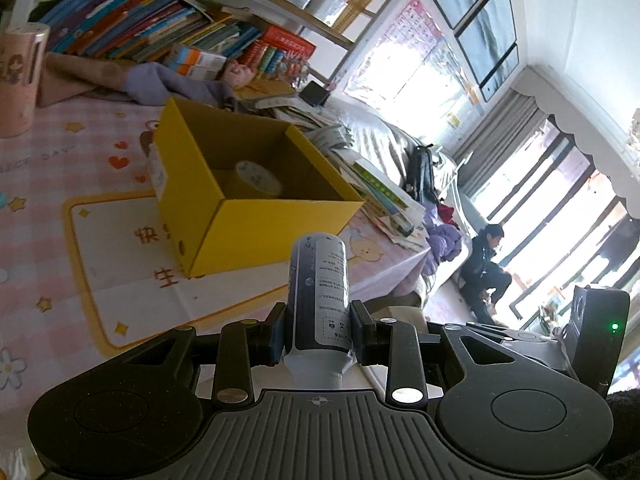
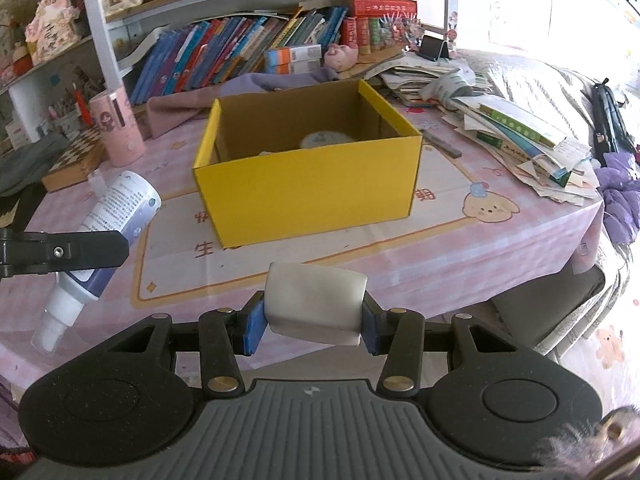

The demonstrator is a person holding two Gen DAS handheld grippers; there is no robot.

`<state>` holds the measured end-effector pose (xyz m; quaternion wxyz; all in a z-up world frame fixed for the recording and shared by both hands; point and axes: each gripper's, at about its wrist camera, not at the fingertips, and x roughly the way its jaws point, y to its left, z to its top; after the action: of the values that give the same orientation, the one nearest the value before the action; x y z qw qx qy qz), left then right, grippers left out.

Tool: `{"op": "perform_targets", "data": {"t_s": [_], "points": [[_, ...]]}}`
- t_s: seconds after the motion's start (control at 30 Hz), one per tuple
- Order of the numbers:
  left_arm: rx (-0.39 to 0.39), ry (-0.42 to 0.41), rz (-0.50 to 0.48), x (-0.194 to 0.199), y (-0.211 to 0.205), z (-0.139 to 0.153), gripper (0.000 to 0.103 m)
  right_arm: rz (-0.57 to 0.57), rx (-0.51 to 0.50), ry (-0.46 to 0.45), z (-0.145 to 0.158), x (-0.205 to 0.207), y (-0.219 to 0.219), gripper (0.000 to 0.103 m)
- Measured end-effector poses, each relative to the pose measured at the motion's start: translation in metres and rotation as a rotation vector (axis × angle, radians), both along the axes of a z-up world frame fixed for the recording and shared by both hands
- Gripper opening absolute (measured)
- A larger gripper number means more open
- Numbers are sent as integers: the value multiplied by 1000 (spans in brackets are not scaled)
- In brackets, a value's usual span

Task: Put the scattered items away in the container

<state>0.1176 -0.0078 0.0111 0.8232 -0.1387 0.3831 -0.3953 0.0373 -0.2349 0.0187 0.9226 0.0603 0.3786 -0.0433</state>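
Left tongs (image 1: 318,334) grip spray bottle (image 1: 320,292), right tongs (image 2: 314,330) grip white block (image 2: 316,304); clear the yellow box (image 2: 308,184) near rim ahead before releasing.

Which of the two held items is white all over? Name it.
The white block in the right gripper; the spray bottle in the left gripper is dark blue with print.

Your left gripper (image 1: 318,334) clamps a white-and-blue labelled plastic spray bottle (image 1: 320,292), base pointing forward. Beyond it stands the open yellow cardboard box (image 1: 248,228) on the pink checked tablecloth (image 1: 60,168), a tape roll (image 1: 258,178) inside.
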Motion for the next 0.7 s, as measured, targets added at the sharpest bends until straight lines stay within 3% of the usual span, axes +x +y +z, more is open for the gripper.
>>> {"op": "perform_targets", "data": {"t_s": [0.7], "points": [[30,9,-1,46,-67,-4,31,47,7,14,-4,59,-61,44]]}}
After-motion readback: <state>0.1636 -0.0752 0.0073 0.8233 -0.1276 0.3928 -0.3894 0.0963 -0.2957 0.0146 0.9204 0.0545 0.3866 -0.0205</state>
